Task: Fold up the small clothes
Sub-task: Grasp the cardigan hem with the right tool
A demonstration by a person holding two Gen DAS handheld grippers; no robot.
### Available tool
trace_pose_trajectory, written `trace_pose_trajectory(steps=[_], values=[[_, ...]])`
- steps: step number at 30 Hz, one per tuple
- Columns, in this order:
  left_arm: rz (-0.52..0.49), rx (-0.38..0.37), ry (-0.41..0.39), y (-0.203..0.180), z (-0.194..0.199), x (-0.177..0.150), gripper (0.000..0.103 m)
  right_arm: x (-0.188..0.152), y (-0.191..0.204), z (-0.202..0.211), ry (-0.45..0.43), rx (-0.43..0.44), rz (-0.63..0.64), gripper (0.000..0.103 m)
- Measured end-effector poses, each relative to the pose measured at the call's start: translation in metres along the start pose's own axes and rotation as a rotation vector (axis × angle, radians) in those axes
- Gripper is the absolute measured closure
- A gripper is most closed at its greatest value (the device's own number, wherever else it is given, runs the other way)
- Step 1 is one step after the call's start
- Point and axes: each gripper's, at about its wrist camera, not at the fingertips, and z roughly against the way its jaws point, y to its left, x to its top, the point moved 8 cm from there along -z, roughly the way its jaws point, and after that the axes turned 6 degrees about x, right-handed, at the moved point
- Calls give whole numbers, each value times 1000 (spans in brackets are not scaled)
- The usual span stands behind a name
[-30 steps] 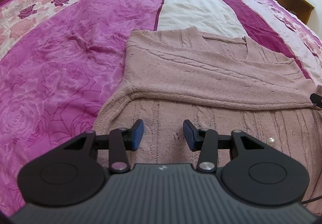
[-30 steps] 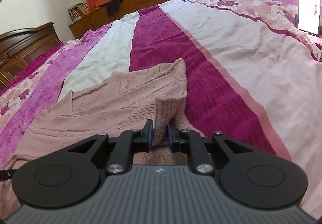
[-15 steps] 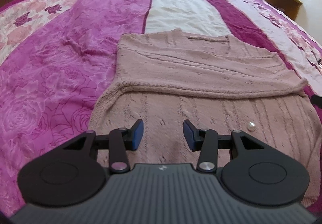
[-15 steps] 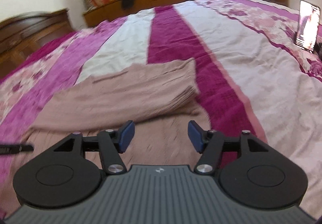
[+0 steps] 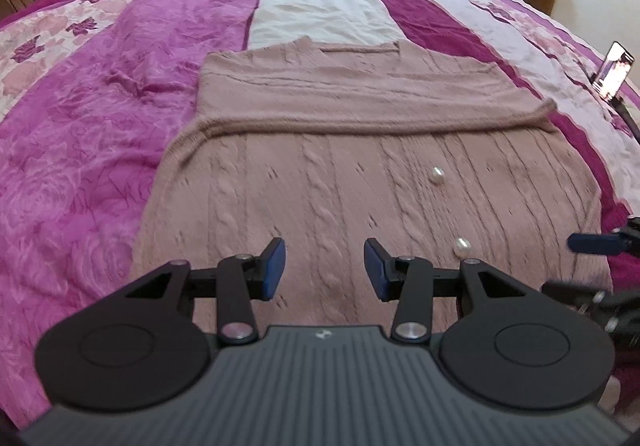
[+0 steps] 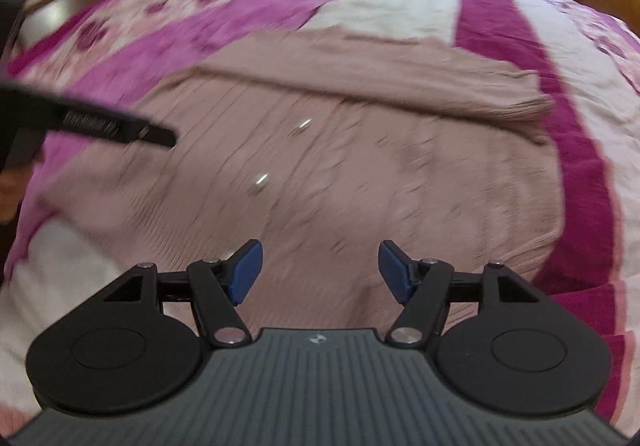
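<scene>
Sweater: we see the pink cable-knit sweater (image 5: 360, 173) lying flat on the bed (image 5: 100, 117), its hem toward us and its neckline at the far end.
Sleeves: both look folded across the chest — one long band (image 5: 372, 101) runs from the left shoulder to a cuff at the sweater's right edge (image 5: 548, 107); we judge the sleeve step done.
Body: the lower body is still spread in a single layer, so we reckon the hem-to-shoulder fold is left, perhaps a side fold too.
Buttons: two pearl-like beads (image 5: 437, 174) sit on the knit right of centre, one nearer the hem; whether they are sewn on we cannot tell.
Left gripper: our left gripper (image 5: 325, 269) hovers above the hem near the middle, fingers apart and holding nothing.
Right gripper: our right gripper (image 6: 321, 272) is over the lower right part of the sweater, fingers spread wide and empty — its view is blurred, so fine detail there is lost.
Surroundings: a phone on a stand (image 5: 612, 69) is at the right side of the bed, well apart from the sweater.
Progress: roughly halfway by our estimate; next we would want each gripper at a hem corner.
</scene>
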Motion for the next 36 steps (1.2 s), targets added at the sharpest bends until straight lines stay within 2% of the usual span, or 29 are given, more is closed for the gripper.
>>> trace_pose_trajectory(steps=[8, 10, 13, 17, 21, 24, 26, 27, 29, 31, 36], values=[[-10, -13, -1, -6, 8, -20, 58, -28, 23, -10, 161, 53, 78, 31], [-6, -16, 1, -6, 8, -24, 58, -37, 26, -15, 228, 50, 112, 31], [-4, -23, 6, -7, 8, -29, 58, -44, 31, -22, 283, 28, 184, 30], [-8, -32, 14, -9, 8, -36, 58, -50, 35, -37, 322, -25, 275, 29], [-11, -36, 15, -9, 9, -39, 58, -51, 34, -48, 318, -72, 285, 31], [-10, -40, 15, -8, 10, -40, 58, -53, 34, -50, 299, -101, 287, 38], [-9, -43, 20, -8, 9, -41, 58, -51, 32, -48, 278, -131, 284, 53], [-10, -44, 22, -9, 8, -42, 58, -50, 31, -46, 265, -145, 277, 57], [-16, -49, 29, -12, 7, -45, 58, -48, 28, -40, 237, -168, 259, 77], [-24, -60, 34, -15, 7, -47, 58, -45, 24, -32, 189, -168, 222, 88], [-43, -84, 37, -21, 8, -48, 58, -29, 18, -10, 73, -147, 127, 91]])
